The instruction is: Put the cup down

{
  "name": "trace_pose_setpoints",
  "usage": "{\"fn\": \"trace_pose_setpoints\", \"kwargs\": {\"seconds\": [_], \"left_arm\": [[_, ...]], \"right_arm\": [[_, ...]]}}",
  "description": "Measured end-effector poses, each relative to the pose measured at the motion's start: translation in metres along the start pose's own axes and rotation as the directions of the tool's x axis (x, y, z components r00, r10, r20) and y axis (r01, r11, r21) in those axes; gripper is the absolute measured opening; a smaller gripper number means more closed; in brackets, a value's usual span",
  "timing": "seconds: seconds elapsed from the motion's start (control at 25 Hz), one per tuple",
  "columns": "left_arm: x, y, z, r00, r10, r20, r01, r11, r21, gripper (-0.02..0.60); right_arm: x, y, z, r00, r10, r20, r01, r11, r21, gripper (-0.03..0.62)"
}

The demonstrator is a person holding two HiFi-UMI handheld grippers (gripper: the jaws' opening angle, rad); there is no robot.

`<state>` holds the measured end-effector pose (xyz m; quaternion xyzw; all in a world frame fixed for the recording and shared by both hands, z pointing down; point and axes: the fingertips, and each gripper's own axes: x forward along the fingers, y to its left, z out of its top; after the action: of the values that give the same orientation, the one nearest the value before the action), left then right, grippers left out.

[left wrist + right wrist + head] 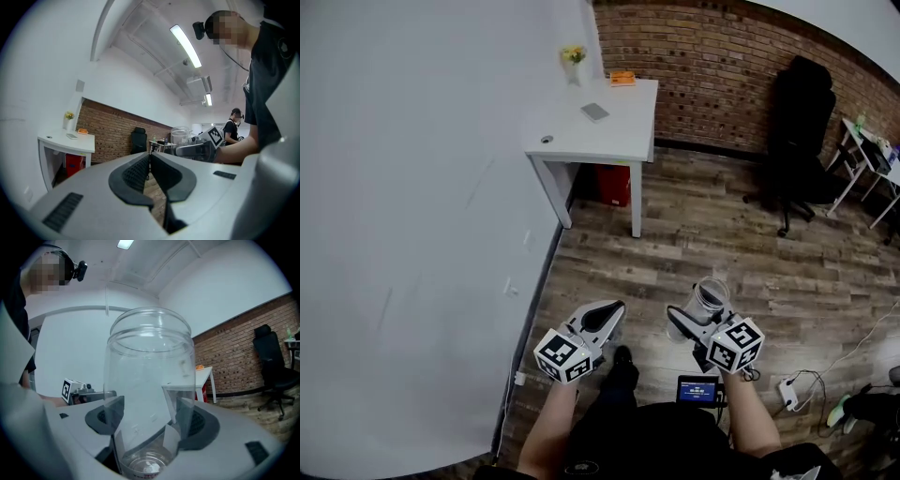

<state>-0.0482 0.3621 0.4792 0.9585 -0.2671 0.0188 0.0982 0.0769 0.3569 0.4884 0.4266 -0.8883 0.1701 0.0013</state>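
Now: clear cup (150,357) clamped betw right gripper (149,414) jaws; left gripper (149,171) closed.

Left gripper (602,319) and right gripper (703,311): pale grey moulded shells, each carrying a cube (563,356) of black-and-white square markers at the rear. Fingers (135,172) lined with dark ribbed pads. Person wears a black short-sleeved shirt (269,70); forearms bare.

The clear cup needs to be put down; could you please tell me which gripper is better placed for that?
The right. The right gripper has its jaws shut on the clear cup, so it probably only needs to lower and release. The left gripper is shut and empty.
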Motion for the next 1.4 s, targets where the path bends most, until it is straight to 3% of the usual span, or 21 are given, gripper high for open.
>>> {"fn": "trace_pose_setpoints", "kwargs": {"seconds": [0.36, 0.68, 1.12, 1.4], "left_arm": [[0.052, 0.124, 0.037, 0.999, -0.045, -0.02, 0.046, 0.998, 0.045, 0.018], [0.071, 0.194, 0.037, 0.999, -0.031, -0.013, 0.031, 0.999, 0.017, 0.018], [0.147, 0.287, 0.029, 0.999, -0.001, -0.04, 0.001, 1.0, -0.008, 0.018], [0.229, 0.375, 0.05, 0.997, 0.02, -0.069, -0.022, 1.0, -0.022, 0.018]], "right_arm": [[0.119, -0.066, 0.063, 0.998, -0.052, 0.023, 0.052, 0.998, -0.019, 0.356], [0.185, -0.096, 0.071, 0.999, -0.047, 0.008, 0.047, 0.999, -0.019, 0.356], [0.287, -0.187, 0.083, 0.999, 0.028, -0.021, -0.028, 0.999, -0.015, 0.356], [0.384, -0.269, 0.124, 0.994, 0.106, -0.041, -0.107, 0.994, -0.027, 0.356]]}}
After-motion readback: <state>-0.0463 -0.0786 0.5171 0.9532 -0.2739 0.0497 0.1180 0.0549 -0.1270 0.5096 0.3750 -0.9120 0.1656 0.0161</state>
